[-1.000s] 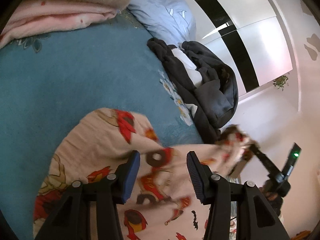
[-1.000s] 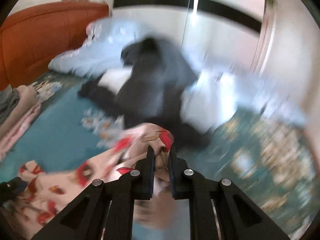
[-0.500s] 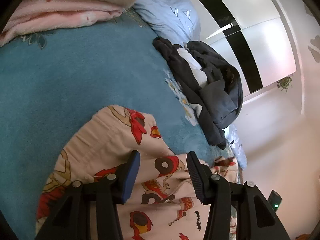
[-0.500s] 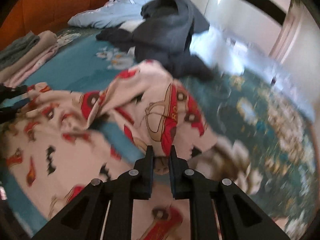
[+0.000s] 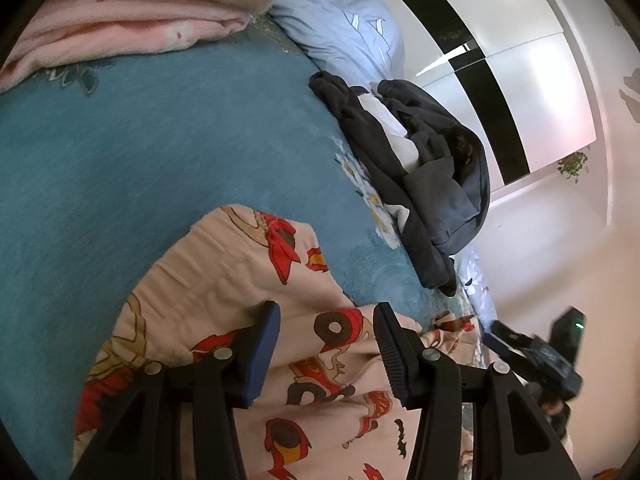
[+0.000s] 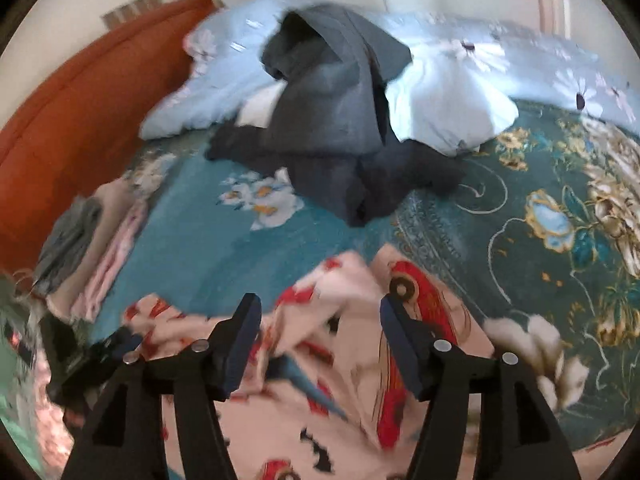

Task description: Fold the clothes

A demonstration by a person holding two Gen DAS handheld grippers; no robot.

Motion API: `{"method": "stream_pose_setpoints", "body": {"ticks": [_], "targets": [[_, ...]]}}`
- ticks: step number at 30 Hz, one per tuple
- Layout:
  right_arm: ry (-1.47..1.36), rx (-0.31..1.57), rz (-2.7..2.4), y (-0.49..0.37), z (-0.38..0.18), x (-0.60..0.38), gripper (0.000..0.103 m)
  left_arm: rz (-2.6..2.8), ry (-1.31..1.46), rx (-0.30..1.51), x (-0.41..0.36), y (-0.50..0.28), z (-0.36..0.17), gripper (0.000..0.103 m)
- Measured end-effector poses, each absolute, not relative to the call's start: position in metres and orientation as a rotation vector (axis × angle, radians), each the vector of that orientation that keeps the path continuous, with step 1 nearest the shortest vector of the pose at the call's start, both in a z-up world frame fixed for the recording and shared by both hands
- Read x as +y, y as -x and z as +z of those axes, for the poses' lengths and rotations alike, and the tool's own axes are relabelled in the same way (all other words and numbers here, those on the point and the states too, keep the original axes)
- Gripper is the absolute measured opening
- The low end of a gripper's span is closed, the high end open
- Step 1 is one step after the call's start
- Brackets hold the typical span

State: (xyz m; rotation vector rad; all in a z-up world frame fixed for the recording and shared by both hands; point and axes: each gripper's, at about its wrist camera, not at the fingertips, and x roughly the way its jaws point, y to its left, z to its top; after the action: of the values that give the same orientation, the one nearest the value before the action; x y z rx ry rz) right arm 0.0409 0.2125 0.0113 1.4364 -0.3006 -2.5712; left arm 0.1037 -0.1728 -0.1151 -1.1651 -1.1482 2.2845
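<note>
A cream garment printed with red cartoon cars [image 5: 224,280] lies crumpled on the teal bed cover [image 5: 140,152]. My left gripper [image 5: 326,340] hovers low over its near part, open, with cloth lying loose under the gap between the jaws. In the right wrist view the same garment [image 6: 420,320] is spread below my right gripper [image 6: 320,332], whose jaws are opening; the cloth lies between and under them and neither pad presses on it. The right gripper [image 5: 536,356] also shows at the left view's lower right edge.
A heap of dark grey clothes [image 6: 332,120] lies further up the bed against a pale blue flowered quilt [image 6: 452,92]. A folded stack of pink, beige and grey items [image 6: 92,256] sits by the orange headboard [image 6: 80,112]. A white wardrobe [image 5: 520,80] stands beyond.
The right gripper swung down over the bed with a corner of the printed garment pinched, then its jaws parted and the cloth dropped free. The left gripper stayed put.
</note>
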Motion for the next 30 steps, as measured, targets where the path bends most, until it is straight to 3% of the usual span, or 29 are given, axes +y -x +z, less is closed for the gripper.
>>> {"method": "stream_pose_setpoints", "body": {"ticks": [5, 7, 8, 9, 14, 19, 23, 30], "targets": [[-1.6, -0.32, -2.555, -0.021, -0.021, 0.215, 0.063, 2.286, 1.17, -1.142, -0.173, -0.103, -0.114, 0.053], [-1.631, -0.372, -2.54, -0.02, -0.029, 0.219, 0.04, 2.289, 1.172, -1.14, -0.173, -0.102, -0.114, 0.053], [-1.647, -0.365, -2.542, -0.018, -0.03, 0.217, 0.015, 2.29, 1.171, -1.14, -0.173, -0.102, -0.114, 0.053], [-1.658, -0.36, -2.545, -0.016, -0.03, 0.216, 0.008, 2.291, 1.17, -1.14, -0.173, -0.102, -0.114, 0.053], [-1.398, -0.377, -2.644, -0.01, 0.027, 0.211, 0.006, 2.294, 1.168, -1.135, -0.172, -0.103, -0.114, 0.053], [-1.064, -0.189, -2.733, -0.054, 0.086, 0.192, 0.006, 2.297, 1.169, -1.127, -0.172, -0.102, -0.114, 0.053], [-1.158, -0.044, -2.708, -0.102, 0.053, 0.193, 0.006, 2.299, 1.17, -1.121, -0.171, -0.102, -0.114, 0.053], [-1.49, -0.137, -2.478, -0.166, -0.026, 0.21, 0.007, 2.311, 1.179, -1.106, -0.169, -0.103, -0.114, 0.053]]}}
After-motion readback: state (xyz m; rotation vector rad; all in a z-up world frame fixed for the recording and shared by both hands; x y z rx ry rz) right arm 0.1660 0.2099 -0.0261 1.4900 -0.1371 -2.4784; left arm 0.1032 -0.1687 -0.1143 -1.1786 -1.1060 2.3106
